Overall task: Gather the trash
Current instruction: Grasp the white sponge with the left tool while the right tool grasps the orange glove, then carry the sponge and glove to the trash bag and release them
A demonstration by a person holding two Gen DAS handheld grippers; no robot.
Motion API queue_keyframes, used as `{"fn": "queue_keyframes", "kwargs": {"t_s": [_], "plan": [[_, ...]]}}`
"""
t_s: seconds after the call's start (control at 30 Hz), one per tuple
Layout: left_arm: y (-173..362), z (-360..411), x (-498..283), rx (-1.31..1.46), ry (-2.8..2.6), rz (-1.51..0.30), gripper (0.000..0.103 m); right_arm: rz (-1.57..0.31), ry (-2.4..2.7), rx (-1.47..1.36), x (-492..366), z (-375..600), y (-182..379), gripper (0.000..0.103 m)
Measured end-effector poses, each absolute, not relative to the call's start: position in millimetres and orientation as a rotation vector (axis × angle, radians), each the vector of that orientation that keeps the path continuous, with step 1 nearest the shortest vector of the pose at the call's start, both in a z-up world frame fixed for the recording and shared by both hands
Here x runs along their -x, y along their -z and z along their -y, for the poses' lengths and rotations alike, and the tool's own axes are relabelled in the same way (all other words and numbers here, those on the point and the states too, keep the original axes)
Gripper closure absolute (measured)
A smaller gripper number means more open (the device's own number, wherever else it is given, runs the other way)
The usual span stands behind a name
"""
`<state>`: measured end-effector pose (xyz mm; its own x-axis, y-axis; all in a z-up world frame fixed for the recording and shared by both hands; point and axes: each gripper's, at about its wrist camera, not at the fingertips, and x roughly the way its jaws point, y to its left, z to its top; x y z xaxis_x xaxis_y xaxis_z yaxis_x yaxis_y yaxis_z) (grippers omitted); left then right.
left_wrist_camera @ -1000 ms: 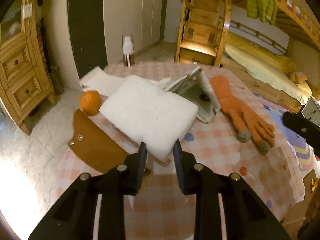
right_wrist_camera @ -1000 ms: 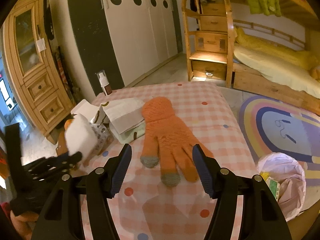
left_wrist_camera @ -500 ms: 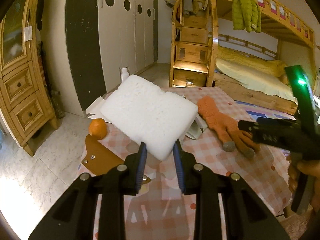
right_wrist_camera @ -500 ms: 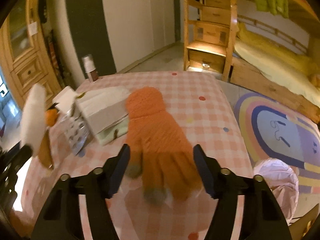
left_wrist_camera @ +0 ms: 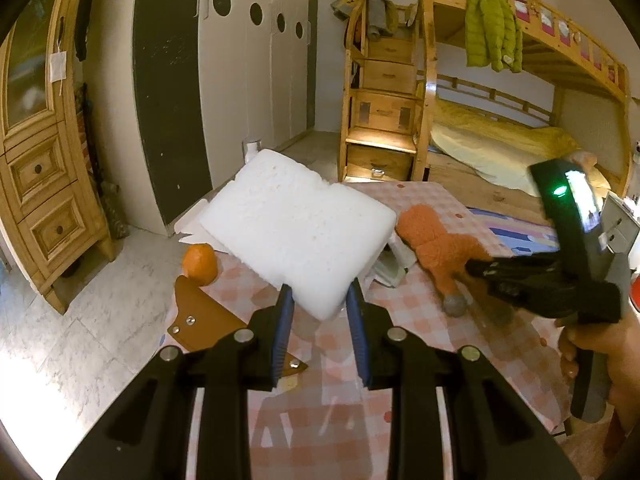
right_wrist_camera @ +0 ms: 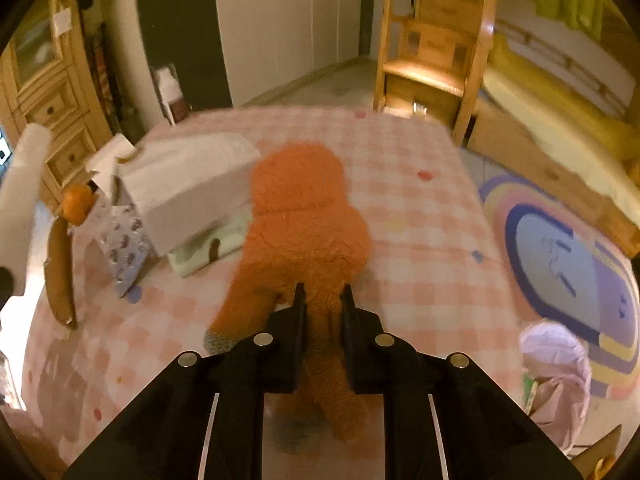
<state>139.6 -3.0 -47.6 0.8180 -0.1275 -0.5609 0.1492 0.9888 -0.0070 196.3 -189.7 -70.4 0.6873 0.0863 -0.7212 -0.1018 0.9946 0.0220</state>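
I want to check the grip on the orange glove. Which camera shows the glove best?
The right wrist view: the orange glove fills the centre of the checked table, and the right gripper has closed on it. The left wrist view shows the glove small, partly hidden behind the white foam block and right gripper.

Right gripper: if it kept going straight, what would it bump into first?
The right gripper already has its fingers around the orange glove. Going on, it would probably push into the glove's fuzzy palm.

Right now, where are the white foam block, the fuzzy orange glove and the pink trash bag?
white foam block (left_wrist_camera: 296, 232), left wrist view, middle of its top face.
fuzzy orange glove (right_wrist_camera: 300, 216), right wrist view, palm.
pink trash bag (right_wrist_camera: 556, 364), right wrist view, crumpled side.
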Motion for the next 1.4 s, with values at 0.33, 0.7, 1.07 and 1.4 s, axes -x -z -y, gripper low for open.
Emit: {"fn": "queue_keyframes", "kwargs": {"t_s": [0.33, 0.7, 1.07, 1.4], "plan": [[43, 34, -124, -0.087, 0.274, -0.541, 0.078, -0.576, -0.082, -0.079, -124, 237, 22, 0.087], [50, 104, -119, -0.16, 0.44, -0.567, 0.078, -0.548, 0.026, -0.13, -85, 297, 16, 0.087], [62, 206, -122, -0.252, 0.651, -0.628, 0.078, -0.554, 0.283, -0.293, -59, 376, 26, 0.086], [85, 293, -123, -0.348, 0.764, -0.664, 0.077, -0.589, 0.466, -0.344, -45, 434, 45, 0.086]]}}
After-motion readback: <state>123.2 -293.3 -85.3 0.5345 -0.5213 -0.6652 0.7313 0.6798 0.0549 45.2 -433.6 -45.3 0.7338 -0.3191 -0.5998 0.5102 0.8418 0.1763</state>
